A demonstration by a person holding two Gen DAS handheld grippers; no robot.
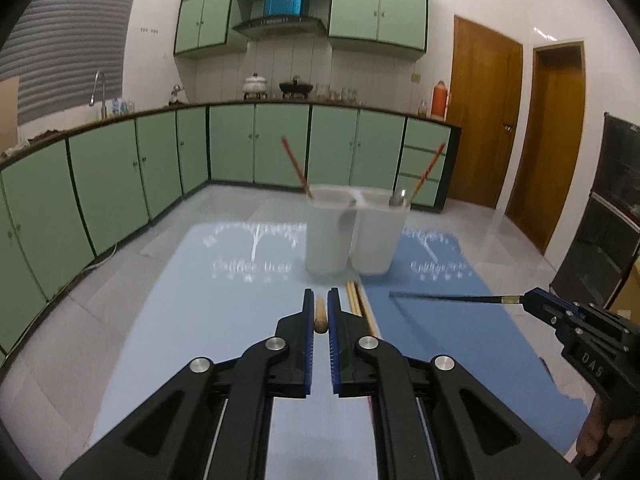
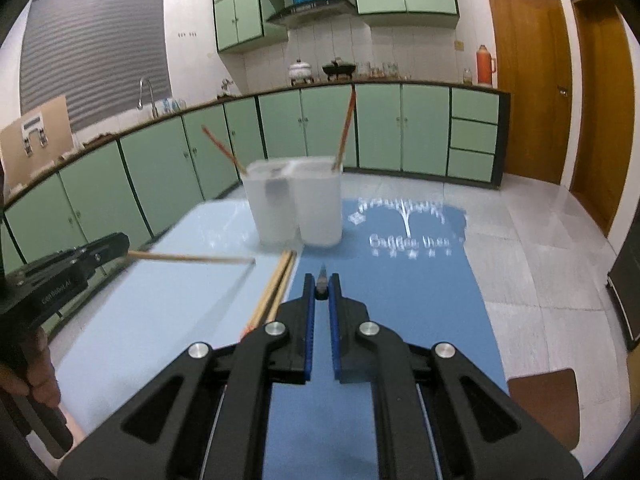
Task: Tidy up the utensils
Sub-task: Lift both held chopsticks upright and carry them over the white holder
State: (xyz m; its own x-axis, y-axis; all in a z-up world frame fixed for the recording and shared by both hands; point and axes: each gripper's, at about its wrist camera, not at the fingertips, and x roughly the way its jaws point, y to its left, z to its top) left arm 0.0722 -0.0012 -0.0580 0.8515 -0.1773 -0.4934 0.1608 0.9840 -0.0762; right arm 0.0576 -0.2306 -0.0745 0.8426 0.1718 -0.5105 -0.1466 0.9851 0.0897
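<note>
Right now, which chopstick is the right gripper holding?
The dark one, clamped in the right gripper; the left gripper holds a pale wooden one.

The two white holders [image 1: 352, 236] are smeared by motion, so what stands inside them is hard to make out beyond two reddish sticks [image 1: 295, 168] and a grey blur. The print on the blue mats [image 2: 404, 240] is unreadable. A wooden chopstick [image 1: 321, 316] lies mostly hidden between the left tongs [image 1: 321, 312]. Small jars on the far counter [image 2: 380, 69] are too tiny to identify.
</note>
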